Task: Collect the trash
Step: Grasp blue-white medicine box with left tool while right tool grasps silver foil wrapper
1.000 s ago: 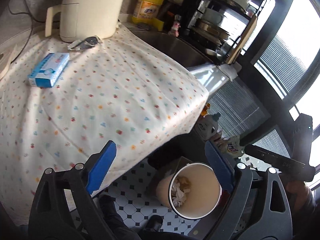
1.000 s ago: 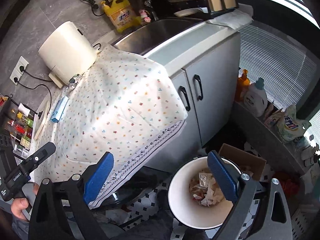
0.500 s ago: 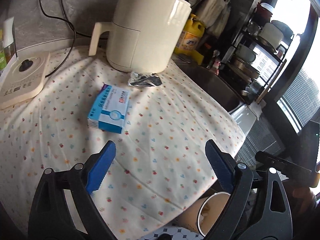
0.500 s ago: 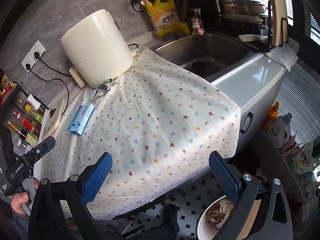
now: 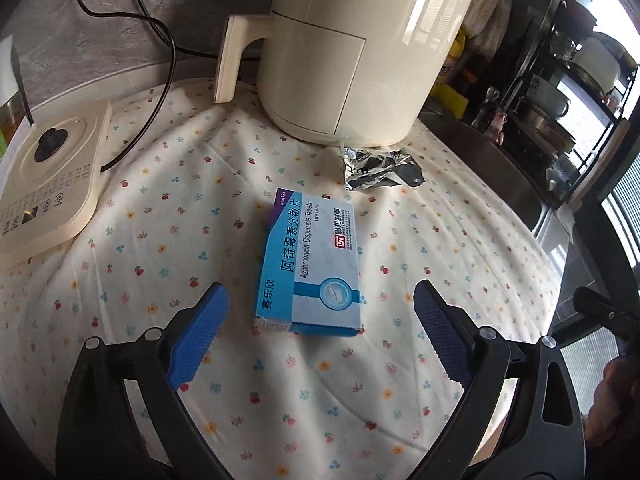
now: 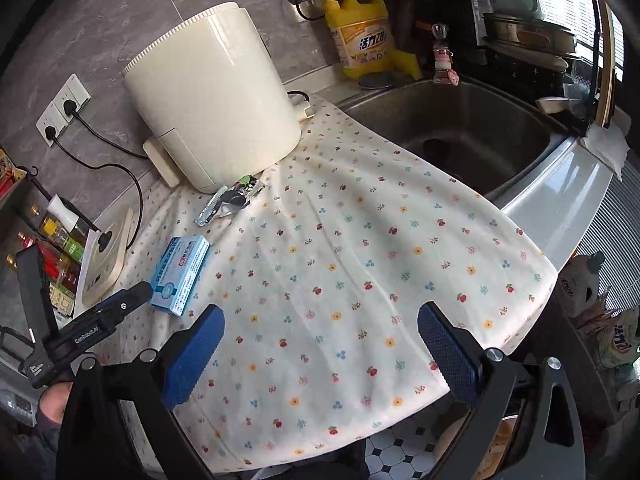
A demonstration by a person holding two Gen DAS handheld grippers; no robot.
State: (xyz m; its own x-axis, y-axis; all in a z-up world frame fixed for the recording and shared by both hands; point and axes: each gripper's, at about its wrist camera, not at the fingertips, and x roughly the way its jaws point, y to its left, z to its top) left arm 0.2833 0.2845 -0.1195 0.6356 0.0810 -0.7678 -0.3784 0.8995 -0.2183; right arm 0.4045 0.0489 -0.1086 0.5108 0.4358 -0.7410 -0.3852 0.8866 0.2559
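A blue and white tablet box (image 5: pixel 310 264) lies flat on the flower-print cloth (image 5: pixel 420 240), just ahead of my left gripper (image 5: pixel 320 324), which is open with the box's near end between its blue fingertips. A crumpled silver foil wrapper (image 5: pixel 380 170) rests beyond the box at the foot of the cream appliance (image 5: pixel 352 48). In the right wrist view the box (image 6: pixel 180 274) and wrapper (image 6: pixel 232 200) lie far left, and my right gripper (image 6: pixel 320 344) hangs open above the cloth (image 6: pixel 380 260), holding nothing. The left gripper's body (image 6: pixel 88 328) reaches toward the box there.
A cream kettle base (image 5: pixel 48 180) with a black cord sits at the left. The steel sink (image 6: pixel 460 128), a yellow detergent bottle (image 6: pixel 360 32) and a dish rack (image 6: pixel 532 36) stand to the right. The bin's rim (image 6: pixel 492 452) shows low on the tiled floor (image 6: pixel 396 456).
Both grippers have swung up from over the floor bin to the counter. My left gripper has closed in on the tablet box, which now lies between its fingertips.
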